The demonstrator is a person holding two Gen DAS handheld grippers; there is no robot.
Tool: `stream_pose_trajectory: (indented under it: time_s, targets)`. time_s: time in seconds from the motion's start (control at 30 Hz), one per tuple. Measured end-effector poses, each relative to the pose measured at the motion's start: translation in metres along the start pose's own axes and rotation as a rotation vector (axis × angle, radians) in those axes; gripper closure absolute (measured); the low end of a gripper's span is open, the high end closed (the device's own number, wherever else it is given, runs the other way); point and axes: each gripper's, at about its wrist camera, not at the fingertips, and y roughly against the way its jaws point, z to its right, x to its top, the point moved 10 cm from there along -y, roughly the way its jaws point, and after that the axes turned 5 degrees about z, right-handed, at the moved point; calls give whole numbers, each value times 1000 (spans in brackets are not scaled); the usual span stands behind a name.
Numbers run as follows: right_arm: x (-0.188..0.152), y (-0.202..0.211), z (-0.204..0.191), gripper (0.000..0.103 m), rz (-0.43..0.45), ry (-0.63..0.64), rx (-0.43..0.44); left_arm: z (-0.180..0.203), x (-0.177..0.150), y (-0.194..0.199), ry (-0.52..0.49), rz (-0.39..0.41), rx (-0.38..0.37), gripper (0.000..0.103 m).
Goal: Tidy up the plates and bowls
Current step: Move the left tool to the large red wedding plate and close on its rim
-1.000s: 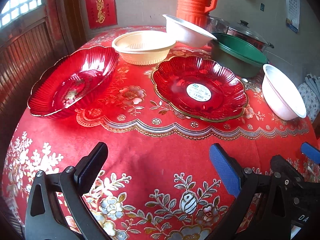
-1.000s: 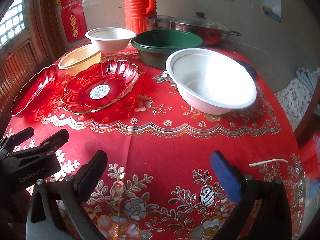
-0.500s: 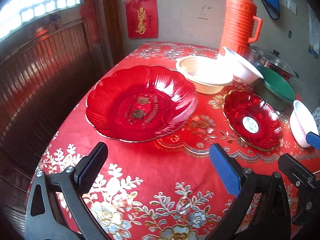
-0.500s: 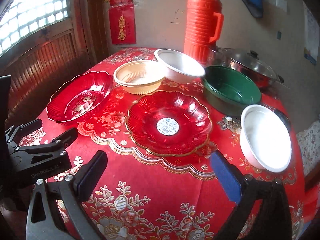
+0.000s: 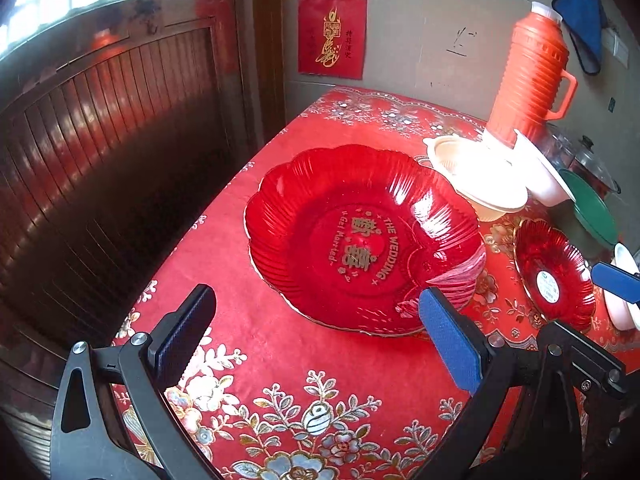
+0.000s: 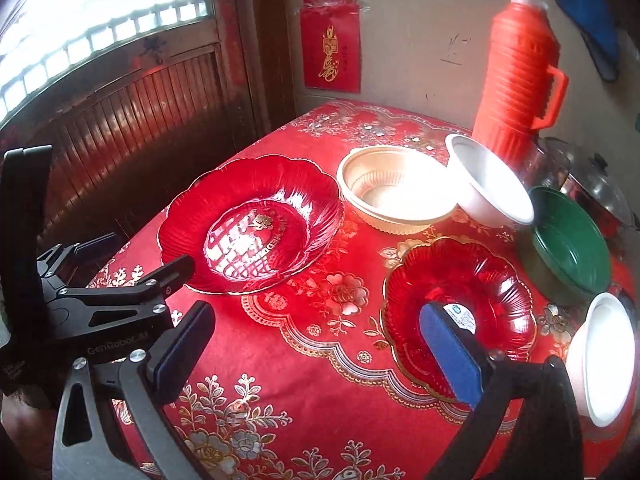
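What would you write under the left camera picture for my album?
Open left gripper hovers before a big red plate on a flowery red tablecloth, bowls and an orange flask behind.

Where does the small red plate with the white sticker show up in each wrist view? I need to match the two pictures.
Left wrist: small red plate sits at the far right edge, beyond the big red wedding plate.
Right wrist: it lies lower right of centre, partly behind the blue finger pad.
Shared landmark: the orange thermos, upright at the back right in both views.
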Motion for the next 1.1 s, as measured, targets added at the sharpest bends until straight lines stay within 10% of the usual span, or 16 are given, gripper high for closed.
stream_pose_trajectory:
  time_s: [1.1]
  targets:
    - [27, -71, -2, 16, -103, -76, 56, -33, 24, -63, 32, -103, 6, 1]
